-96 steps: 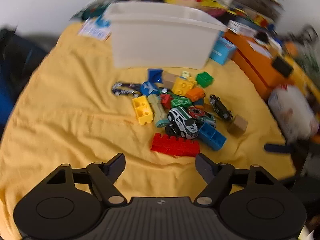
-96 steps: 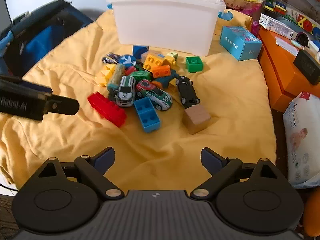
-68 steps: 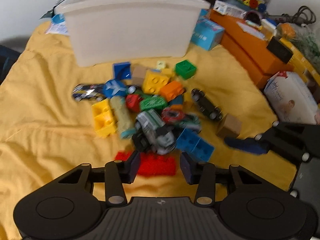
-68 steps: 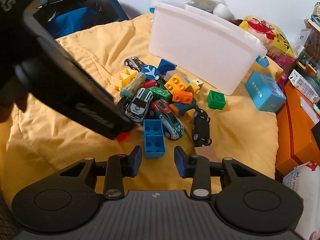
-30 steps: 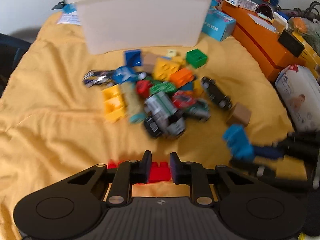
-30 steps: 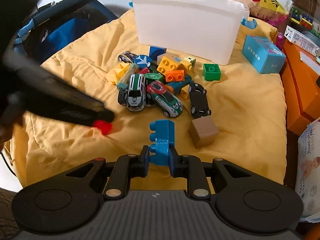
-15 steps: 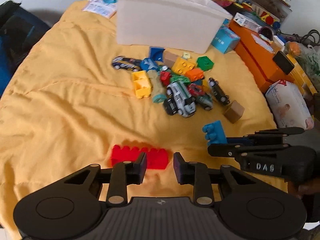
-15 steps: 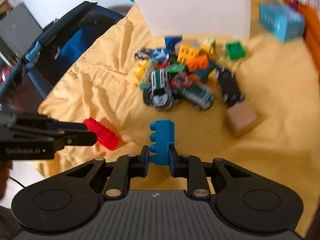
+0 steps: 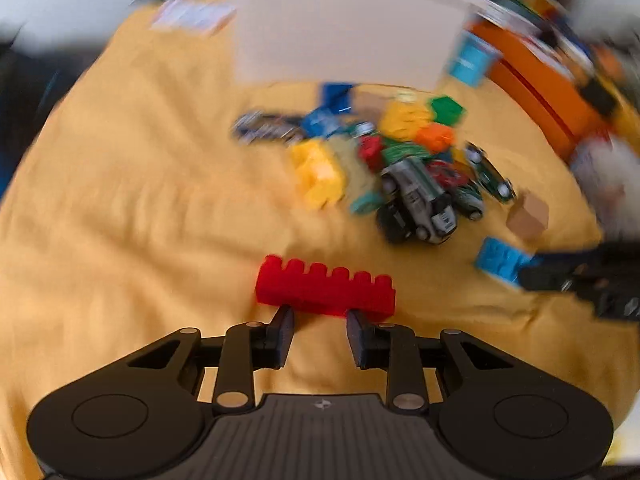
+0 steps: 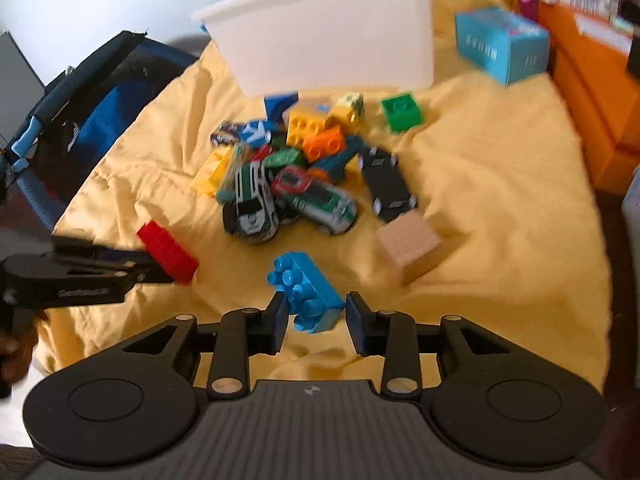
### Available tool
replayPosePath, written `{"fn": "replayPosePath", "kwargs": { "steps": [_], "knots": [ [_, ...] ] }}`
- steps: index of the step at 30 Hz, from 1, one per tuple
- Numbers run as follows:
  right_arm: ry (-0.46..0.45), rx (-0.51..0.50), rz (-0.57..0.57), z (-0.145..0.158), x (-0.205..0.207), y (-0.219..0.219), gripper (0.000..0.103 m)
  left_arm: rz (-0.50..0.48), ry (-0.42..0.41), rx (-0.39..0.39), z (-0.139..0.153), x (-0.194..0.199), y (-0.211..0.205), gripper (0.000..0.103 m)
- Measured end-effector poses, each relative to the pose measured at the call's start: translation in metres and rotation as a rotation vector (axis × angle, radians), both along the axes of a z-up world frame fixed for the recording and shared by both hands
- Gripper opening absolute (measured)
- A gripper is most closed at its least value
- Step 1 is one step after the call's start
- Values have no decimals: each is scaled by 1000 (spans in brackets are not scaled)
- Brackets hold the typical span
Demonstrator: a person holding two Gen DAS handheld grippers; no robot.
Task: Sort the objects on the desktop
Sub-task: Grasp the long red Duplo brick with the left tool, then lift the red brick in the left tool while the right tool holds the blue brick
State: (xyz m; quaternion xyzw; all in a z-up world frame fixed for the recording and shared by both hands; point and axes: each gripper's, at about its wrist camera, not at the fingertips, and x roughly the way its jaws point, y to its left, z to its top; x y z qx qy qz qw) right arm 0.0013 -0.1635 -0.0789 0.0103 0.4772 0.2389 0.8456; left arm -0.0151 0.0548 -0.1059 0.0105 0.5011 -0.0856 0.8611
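Observation:
A long red brick (image 9: 326, 290) lies on the yellow cloth (image 9: 140, 220), right at the tips of my left gripper (image 9: 320, 316). That gripper stands a little open, and its pads do not press the brick. My right gripper (image 10: 316, 312) is opening. A light blue brick (image 10: 306, 292) lies tilted on the cloth between its fingertips, free of the pads. The right wrist view shows the left gripper (image 10: 160, 270) beside the red brick (image 10: 168, 250). A white bin (image 10: 328, 32) stands at the back, behind a pile of toy cars and bricks (image 10: 288, 176).
A wooden cube (image 10: 410, 246) sits to the right of the blue brick. A light blue box (image 10: 500, 44) and orange boxes (image 10: 592, 112) line the right side. A dark blue bag (image 10: 88, 100) lies off the cloth's left edge.
The right gripper's jaws have parted and the blue brick, held upright before, now lies tilted on the cloth. The left gripper let go of the red brick and came closer to it.

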Motion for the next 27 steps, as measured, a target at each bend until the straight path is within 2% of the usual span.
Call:
{"fn": "replayPosePath", "kwargs": {
  "steps": [3,6,8,10,12,14,17,20,21,23,27],
  "knots": [
    [-32,-34,3,5,-3,2,36,-114,-13,59,2,17,-1,34],
    [-97,-85,-5,7,-7,7,36,-138,3,66,10,23,8,35],
    [-136,-119,-9,9,-9,9,36,-96,19,96,13,21,14,39],
    [-192,-164,-3,12,-13,11,36,-35,52,54,19,15,21,39],
    [-233,-194,23,15,-15,13,36,17,67,-34,27,9,21,43],
    [-222,-176,34,17,-15,13,36,48,51,-79,33,7,13,45],
    [-180,-136,34,15,-13,12,35,37,-15,-43,42,14,-1,47],
    [-161,-133,13,10,-14,14,36,38,-43,-79,45,39,-11,47],
    [-151,-129,7,9,-13,15,36,12,-44,-43,40,46,-19,47],
    [-145,-123,7,9,-14,17,36,-17,29,53,20,55,-34,38],
    [-160,-136,4,11,-16,16,36,-44,63,69,9,29,-30,37]
  ]
}}
